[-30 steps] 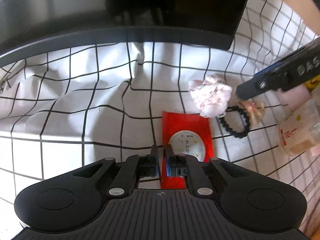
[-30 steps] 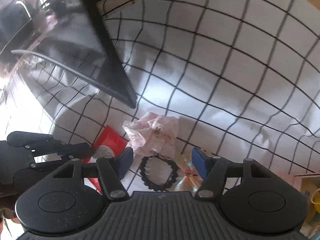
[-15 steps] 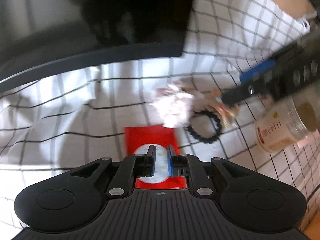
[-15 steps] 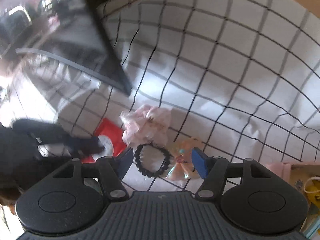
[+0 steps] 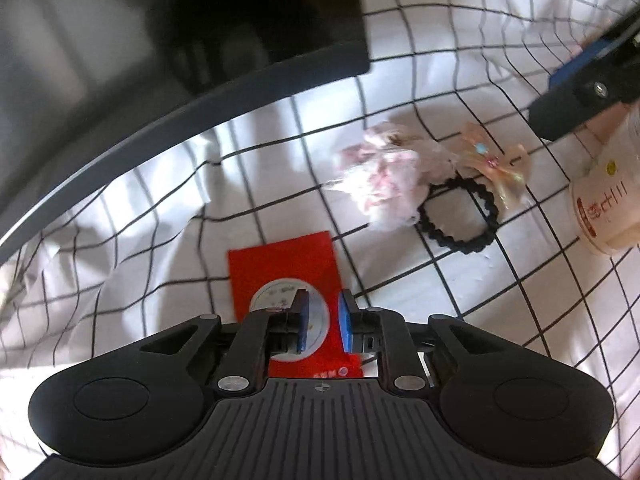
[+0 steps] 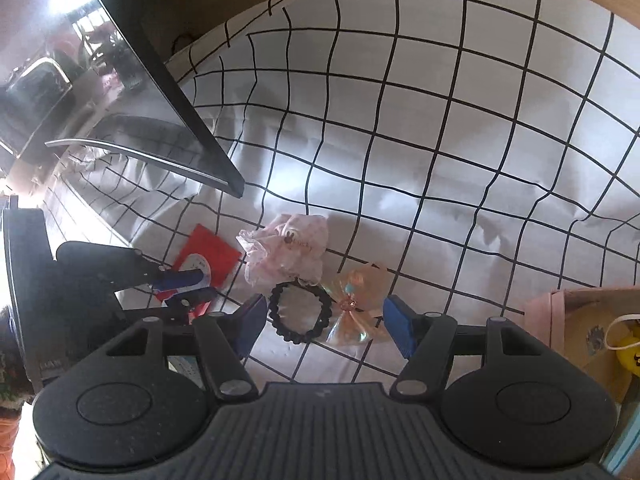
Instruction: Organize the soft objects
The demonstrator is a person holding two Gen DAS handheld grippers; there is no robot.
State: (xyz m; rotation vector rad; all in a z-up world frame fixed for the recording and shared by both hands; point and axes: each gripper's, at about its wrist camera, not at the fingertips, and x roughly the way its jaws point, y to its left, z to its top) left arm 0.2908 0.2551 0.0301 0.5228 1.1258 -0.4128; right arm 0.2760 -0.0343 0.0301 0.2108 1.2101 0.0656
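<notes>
Pale pink ruffled fabric, a crumpled scrunchie, is seen lying on the white black-gridded cloth. Touching its near edge, a black beaded hair tie is laid flat, with a peach translucent ribbon bow just beside that. A flat red packet with a round white label is found left of the scrunchie. The left gripper is poised over the packet, its jaws opening, nothing pinched. The right gripper is held spread above the hair tie and bow, empty.

monitor looms left (cloth behind open)
</notes>
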